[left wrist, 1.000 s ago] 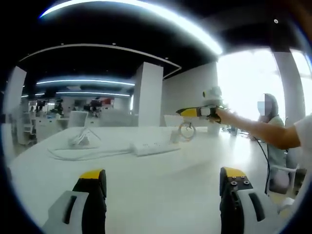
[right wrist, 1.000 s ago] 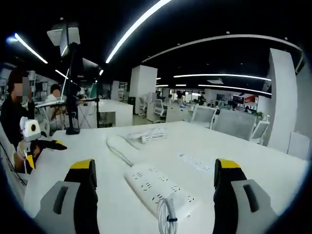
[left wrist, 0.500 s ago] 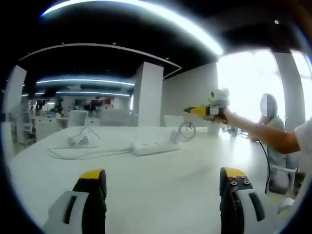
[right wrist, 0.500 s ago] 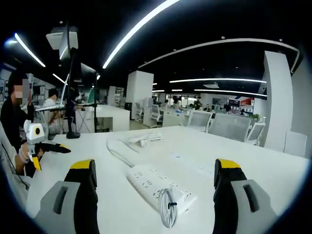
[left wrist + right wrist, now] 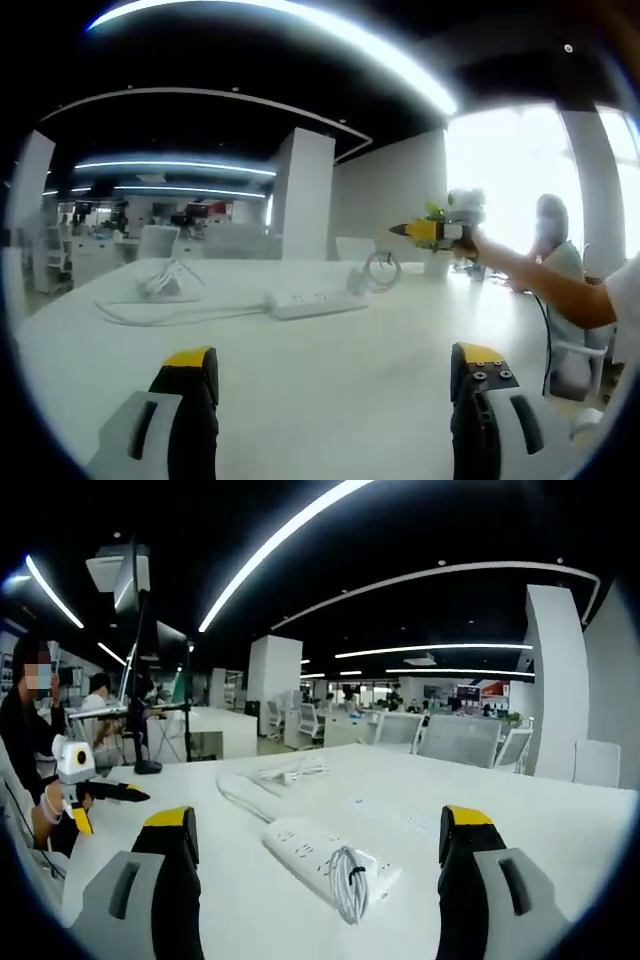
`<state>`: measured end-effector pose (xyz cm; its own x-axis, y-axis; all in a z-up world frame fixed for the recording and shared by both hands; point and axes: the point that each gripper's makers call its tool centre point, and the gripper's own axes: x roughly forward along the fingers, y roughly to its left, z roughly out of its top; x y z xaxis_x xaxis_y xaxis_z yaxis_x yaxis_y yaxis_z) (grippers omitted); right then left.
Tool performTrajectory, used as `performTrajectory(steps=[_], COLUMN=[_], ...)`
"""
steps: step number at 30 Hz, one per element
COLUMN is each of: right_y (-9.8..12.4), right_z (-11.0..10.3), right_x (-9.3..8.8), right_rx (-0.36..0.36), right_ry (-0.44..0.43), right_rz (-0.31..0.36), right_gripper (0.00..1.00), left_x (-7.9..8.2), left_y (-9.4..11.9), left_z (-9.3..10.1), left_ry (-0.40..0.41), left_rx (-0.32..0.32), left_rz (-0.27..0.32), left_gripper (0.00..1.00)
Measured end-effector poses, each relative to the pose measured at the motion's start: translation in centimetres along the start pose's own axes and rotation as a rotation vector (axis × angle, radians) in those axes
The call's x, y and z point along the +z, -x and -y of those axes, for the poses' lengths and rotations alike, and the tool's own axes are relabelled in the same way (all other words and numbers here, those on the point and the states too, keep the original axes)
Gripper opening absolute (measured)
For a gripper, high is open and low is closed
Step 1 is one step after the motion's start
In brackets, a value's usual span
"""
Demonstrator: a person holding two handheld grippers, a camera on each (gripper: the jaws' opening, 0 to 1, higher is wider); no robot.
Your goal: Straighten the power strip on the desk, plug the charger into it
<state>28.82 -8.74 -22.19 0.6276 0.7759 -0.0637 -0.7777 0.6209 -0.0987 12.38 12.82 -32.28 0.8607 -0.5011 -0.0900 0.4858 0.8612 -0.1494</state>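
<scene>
Now both grippers hang above a wide white table (image 5: pixel 560 820) in an open office, and neither holds anything. In the left gripper view the left gripper (image 5: pixel 335 400) has its yellow-tipped fingers (image 5: pixel 190 385) spread wide apart over bare tabletop, well short of the power strip (image 5: pixel 318 302), which lies flat across the far middle of the table. A thick white cord (image 5: pixel 180 316) runs from the strip's left end across the table. Farther back on the left sits a small pile of white cable (image 5: pixel 165 285), and just beyond the strip's right end a loop of thin cable (image 5: pixel 383 268) stands up. At the right of that view a person's outstretched arm (image 5: pixel 560 295) holds the right gripper (image 5: pixel 440 230) up in the air, above and beyond the strip's right end. In the right gripper view the right gripper (image 5: pixel 318 880) also has its fingers (image 5: pixel 465 860) spread wide, with the power strip (image 5: pixel 305 852) lying between them but farther out, sockets facing up, and a bundled loop of thin white cable (image 5: pixel 347 882) resting on its near end. Its cord (image 5: pixel 235 790) trails away toward the far left, where more white cable (image 5: pixel 290 771) lies. At the left edge of this view a hand (image 5: pixel 52 815) holds the left gripper (image 5: pixel 95 790) above the table's edge.
</scene>
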Motion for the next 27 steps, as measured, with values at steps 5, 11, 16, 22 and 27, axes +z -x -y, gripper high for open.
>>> performTrajectory(steps=[5, 11, 16, 22, 27], right_y=[1.0, 2.3, 3.3, 4.6, 5.5], right_z=[0.1, -0.1, -0.2, -0.1, -0.5], right_x=[-0.2, -0.4, -0.8, -0.8, -1.1], right_rx=[-0.013, -0.021, -0.030, -0.046, -0.049], right_ry=[0.000, -0.007, -0.028, -0.039, -0.036], right_rz=[0.006, 0.019, 0.027, 0.047, 0.043], right_gripper=[0.99, 0.98, 0.98, 0.98, 0.99], left_x=[-0.1, -0.3, -0.4, -0.4, -0.4], left_y=[0.0, 0.0, -0.1, 0.0, -0.1], left_z=[0.0, 0.1, 0.1, 0.0, 0.0], left_ry=[0.002, 0.005, 0.007, 0.009, 0.009], left_rx=[0.001, 0.002, -0.001, 0.001, 0.002], left_rz=[0.001, -0.002, -0.003, -0.005, -0.004], left_gripper=[0.99, 0.99, 0.99, 0.99, 0.99])
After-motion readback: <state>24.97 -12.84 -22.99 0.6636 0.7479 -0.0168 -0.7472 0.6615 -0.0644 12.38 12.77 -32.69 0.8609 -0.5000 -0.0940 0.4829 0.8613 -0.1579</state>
